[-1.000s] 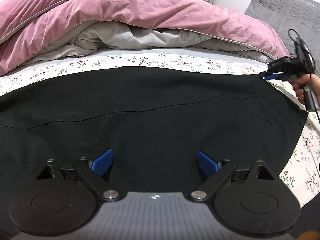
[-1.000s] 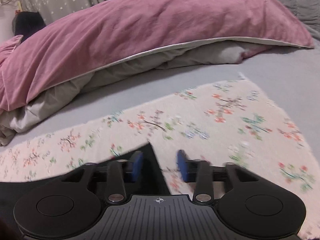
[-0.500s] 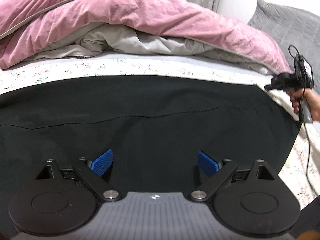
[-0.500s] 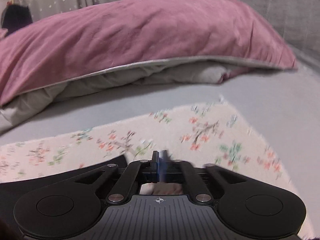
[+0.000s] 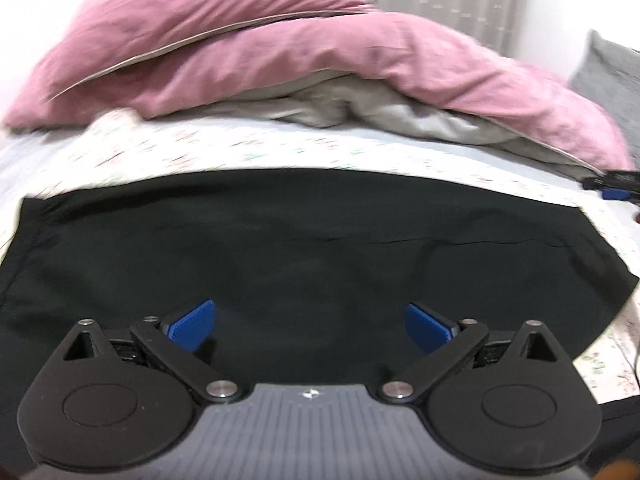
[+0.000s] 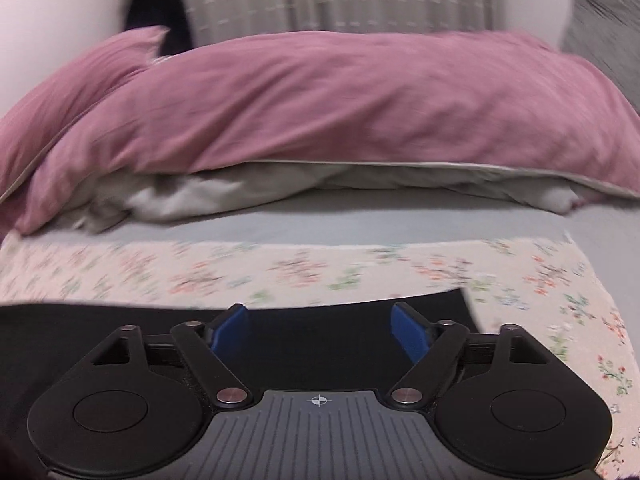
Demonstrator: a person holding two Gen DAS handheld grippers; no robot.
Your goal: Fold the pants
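The left gripper (image 5: 310, 326) is held wide open above the middle of the pants (image 5: 320, 248), with nothing between its blue pads (image 5: 192, 324). The right gripper (image 6: 320, 334) is likewise spread wide and empty, poised over the far right corner of the pants (image 6: 456, 300), where the cloth's edge meets the floral sheet (image 6: 540, 276). In the left view the tip of the right gripper (image 5: 612, 188) is seen just beyond that same corner. The pants are laid flat and broad on the floral sheet (image 5: 240, 148), dark and nearly featureless, with one thin seam or fold line running across them toward the right side. Beyond the pants, past the sheet, a pink duvet (image 5: 280, 52) is heaped with its grey lining showing beneath. The pants are judged to be light, soft and limp: no shape will be kept when they are lifted, and any part left unheld will sag and drag. The cloth looks thin and smooth, so a shallow pinch may be slipped out of, and a single layer may be taken where two are wanted. Hold is best taken at corners and hems, where the stitched edge gives the pads something thicker to bite; the far right corner is suited to the right gripper, and a matching corner on the left side of the pants to the left one, so that the fold is carried over evenly.
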